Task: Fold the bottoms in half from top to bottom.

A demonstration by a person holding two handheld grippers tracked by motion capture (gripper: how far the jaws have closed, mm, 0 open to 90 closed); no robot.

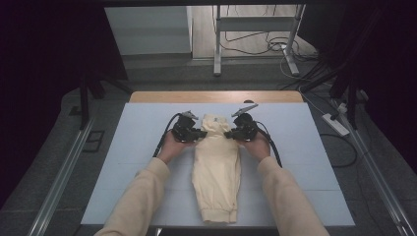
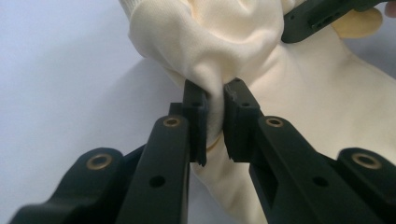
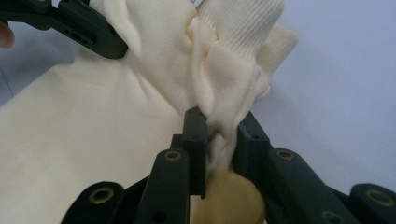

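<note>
- A cream folded garment (image 1: 216,169) lies lengthwise down the middle of the pale blue surface (image 1: 133,162), its ribbed hem toward the person.
- The left tongs (image 1: 197,133) pinch the garment's left edge near its far end; cloth is bunched tight between the jaws in the left gripper view (image 2: 215,116).
- The right tongs (image 1: 230,133) clamp the opposite edge, a fold squeezed between the jaws (image 3: 219,140).
- Between the two tongs, the far end of the garment is gathered into a raised, crumpled bunch.
- Both cream sleeves (image 1: 142,196) reach in along either side of the garment.
</note>
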